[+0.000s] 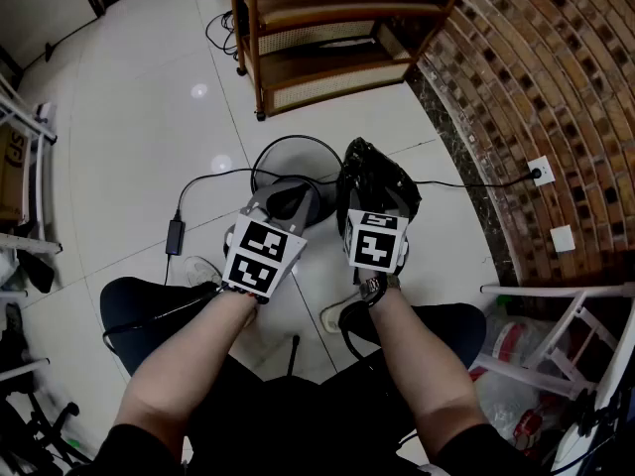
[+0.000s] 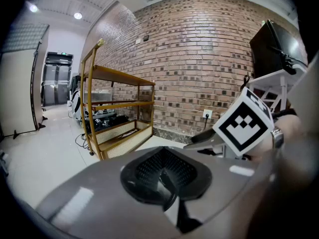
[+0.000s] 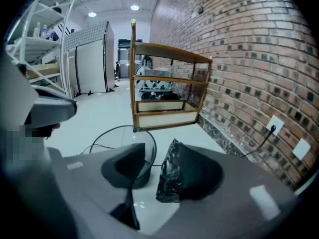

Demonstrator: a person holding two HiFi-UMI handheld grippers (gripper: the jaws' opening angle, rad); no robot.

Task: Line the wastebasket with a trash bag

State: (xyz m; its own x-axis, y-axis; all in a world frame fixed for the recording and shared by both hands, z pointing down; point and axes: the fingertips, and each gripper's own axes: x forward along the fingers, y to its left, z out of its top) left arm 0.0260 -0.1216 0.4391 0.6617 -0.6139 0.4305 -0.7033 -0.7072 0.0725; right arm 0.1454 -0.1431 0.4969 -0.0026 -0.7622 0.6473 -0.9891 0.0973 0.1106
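On the left gripper [image 2: 164, 176]: shut tight, with nothing between the fingers. On the right gripper [image 3: 152, 159]: spread apart, with a crumpled black trash bag [image 3: 169, 176] bunched against the right-hand finger and a gap on the other side. Just past both, down on the white floor [image 1: 129, 117]: the round wastebasket [image 3: 117, 127], standing up, a little left of the bag. Beside it, a black cable [image 1: 203, 179]. Farther off, a wooden shelf [image 1: 327, 28] next to a brick wall [image 1: 536, 87].
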